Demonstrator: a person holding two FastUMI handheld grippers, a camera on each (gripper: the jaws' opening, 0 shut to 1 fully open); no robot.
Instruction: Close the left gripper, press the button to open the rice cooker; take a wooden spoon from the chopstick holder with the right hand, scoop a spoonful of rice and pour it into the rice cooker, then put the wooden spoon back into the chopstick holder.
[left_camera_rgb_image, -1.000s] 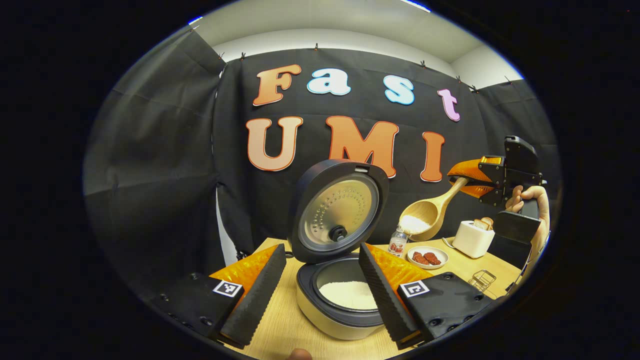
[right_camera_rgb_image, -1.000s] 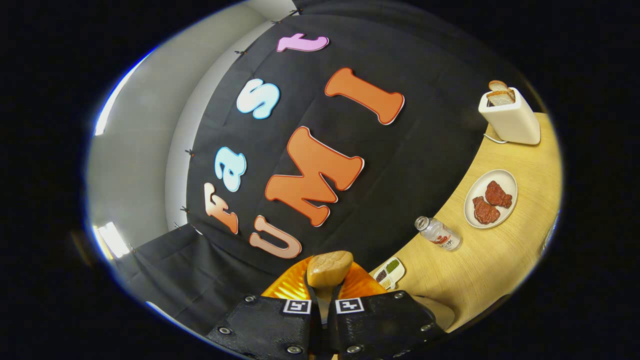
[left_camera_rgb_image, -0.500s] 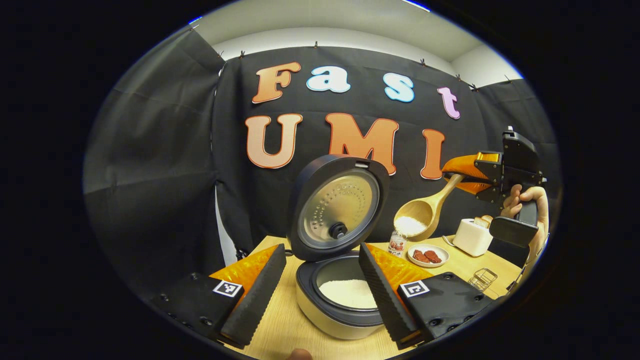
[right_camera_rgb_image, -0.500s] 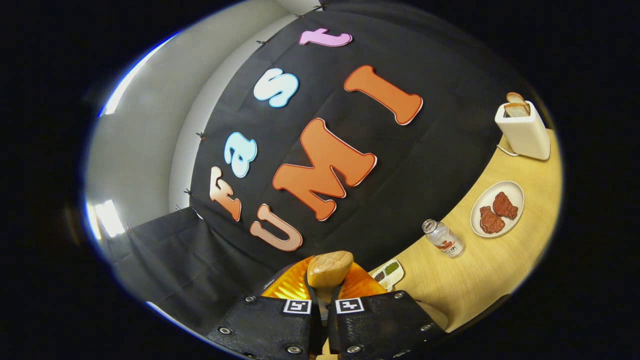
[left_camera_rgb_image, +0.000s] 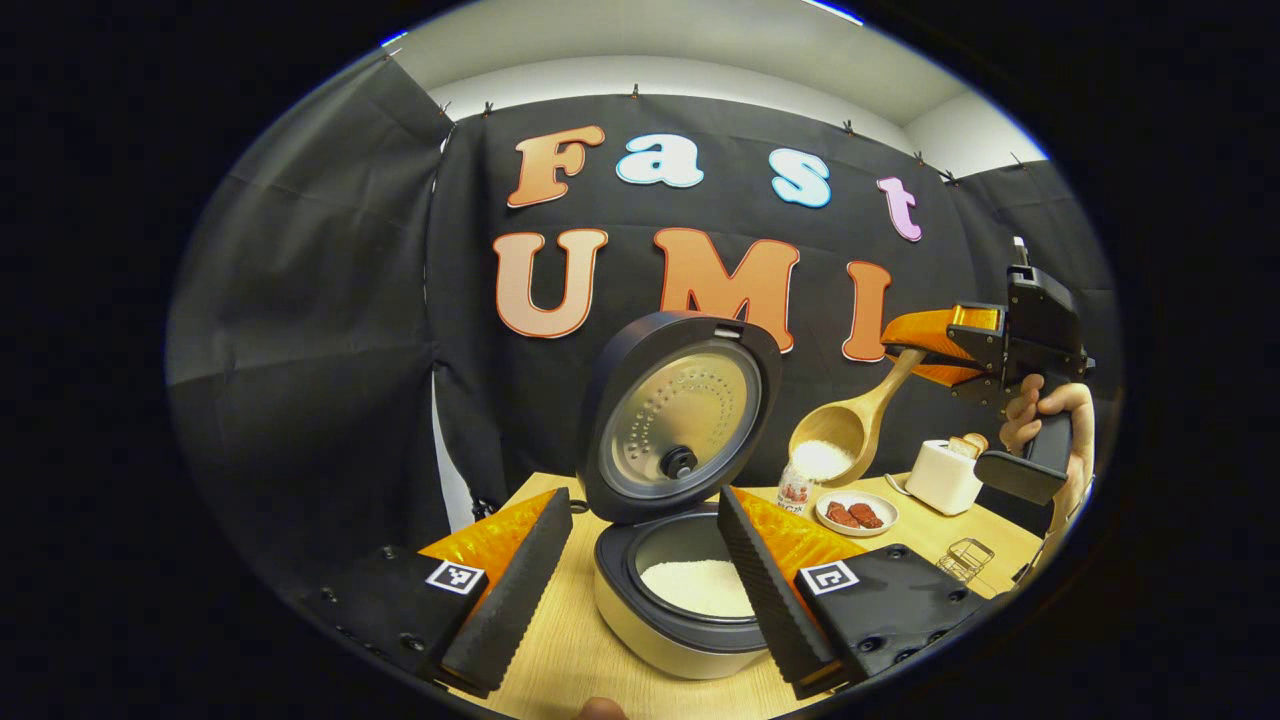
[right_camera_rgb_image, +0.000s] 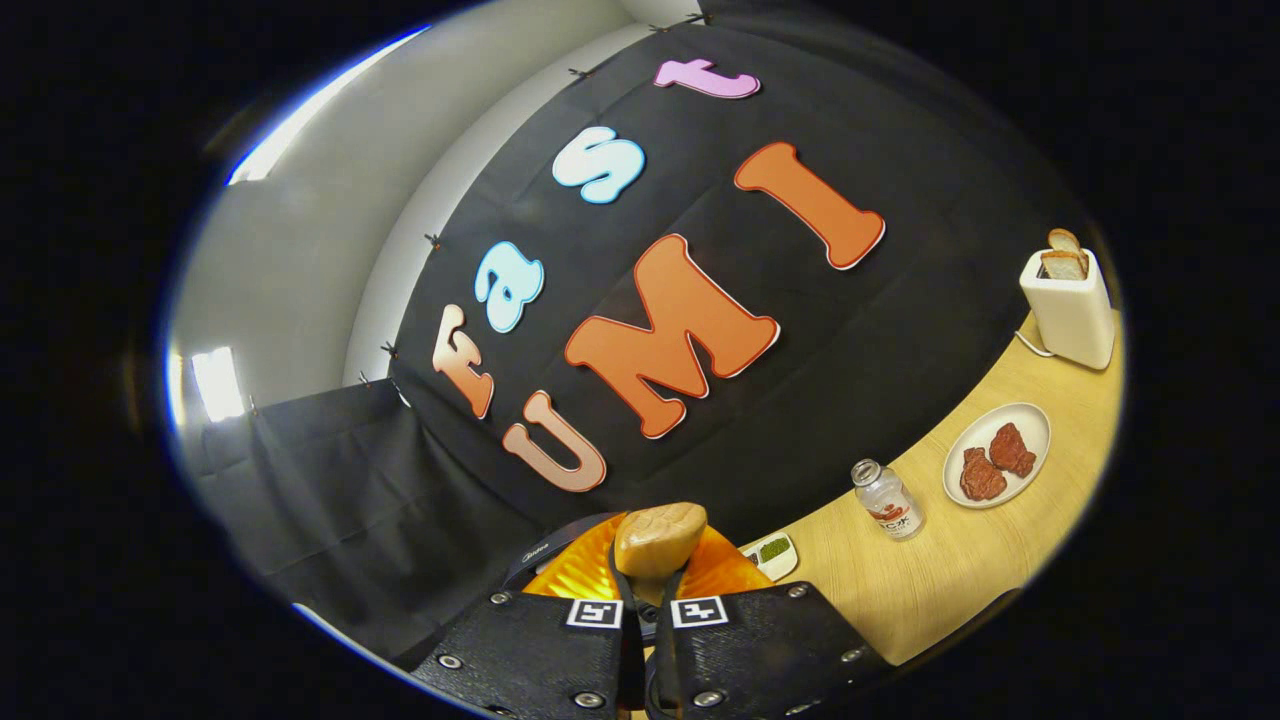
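Pale woodgrain table (left_camera_rgb_image: 560, 650) bears rounded rice cooker (left_camera_rgb_image: 680, 560), lid up.

Open pot mouth of rice cooker (left_camera_rgb_image: 690, 600), upright lid (left_camera_rgb_image: 680, 415) behind, bottle (left_camera_rgb_image: 795, 487) beside its right.

walls: black cloth (left_camera_rgb_image: 320, 330) pinned over white wall (right_camera_rgb_image: 330, 230) | ceiling: white (left_camera_rgb_image: 650, 35) | desk (right_camera_rgb_image: 960, 560): light wood | light: bright panel (right_camera_rgb_image: 215, 385)

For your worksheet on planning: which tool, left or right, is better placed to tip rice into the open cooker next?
Right. The right tool already grips the rice-loaded wooden spoon near the rice cooker; the left tool is open and empty.
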